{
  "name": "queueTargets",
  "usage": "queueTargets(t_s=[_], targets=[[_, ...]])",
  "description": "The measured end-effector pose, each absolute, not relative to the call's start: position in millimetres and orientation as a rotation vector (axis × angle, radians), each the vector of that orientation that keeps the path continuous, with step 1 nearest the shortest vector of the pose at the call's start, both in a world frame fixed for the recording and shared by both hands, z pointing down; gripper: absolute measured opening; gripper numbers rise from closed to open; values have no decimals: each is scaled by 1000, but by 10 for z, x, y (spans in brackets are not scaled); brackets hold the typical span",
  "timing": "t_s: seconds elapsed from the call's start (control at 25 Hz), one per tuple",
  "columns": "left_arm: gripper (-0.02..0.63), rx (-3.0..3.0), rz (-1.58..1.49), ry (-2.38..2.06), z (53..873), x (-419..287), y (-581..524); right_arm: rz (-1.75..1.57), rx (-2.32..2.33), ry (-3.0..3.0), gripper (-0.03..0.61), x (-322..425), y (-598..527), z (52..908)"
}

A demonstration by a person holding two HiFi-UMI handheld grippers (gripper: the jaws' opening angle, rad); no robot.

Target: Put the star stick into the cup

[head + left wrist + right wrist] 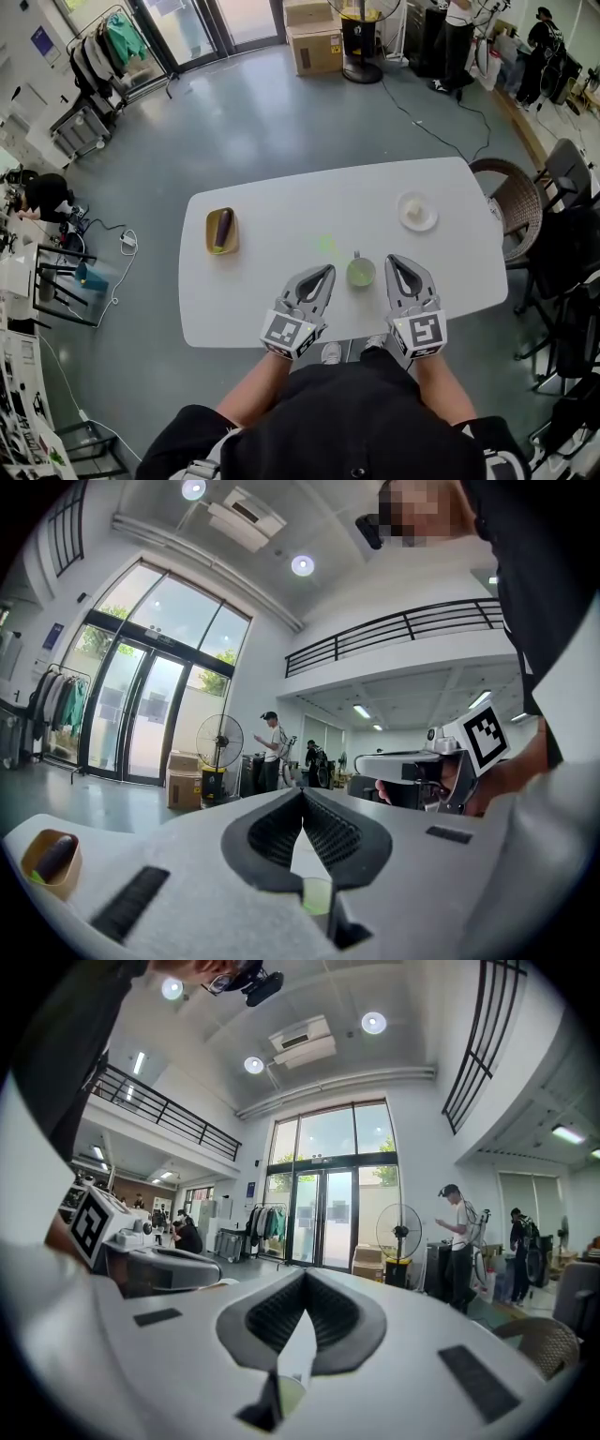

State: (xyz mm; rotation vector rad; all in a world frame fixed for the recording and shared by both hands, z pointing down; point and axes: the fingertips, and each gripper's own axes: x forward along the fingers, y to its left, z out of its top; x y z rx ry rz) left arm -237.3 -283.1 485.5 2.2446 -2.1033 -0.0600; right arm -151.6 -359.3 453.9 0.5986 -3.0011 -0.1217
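Both jaw pairs together, left gripper [327,270], right gripper [391,260] flanking green cup [361,273]

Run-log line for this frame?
left gripper: shut, empty; right gripper: shut, empty; cup: between them; star stick: on table

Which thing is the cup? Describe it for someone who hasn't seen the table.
On the white table, look near the front edge, between the left gripper and the right gripper. The cup is the small round green one there; the eggplant tray sits far left, the white plate far right.
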Motion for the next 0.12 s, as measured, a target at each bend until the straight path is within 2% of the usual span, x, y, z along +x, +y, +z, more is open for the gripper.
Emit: queueTargets(t_s=[0.12], targets=[[12, 2250, -42, -2112, 4841, -2367, -2807, -125, 595, -3005, 3, -1524, -3563, 4515]])
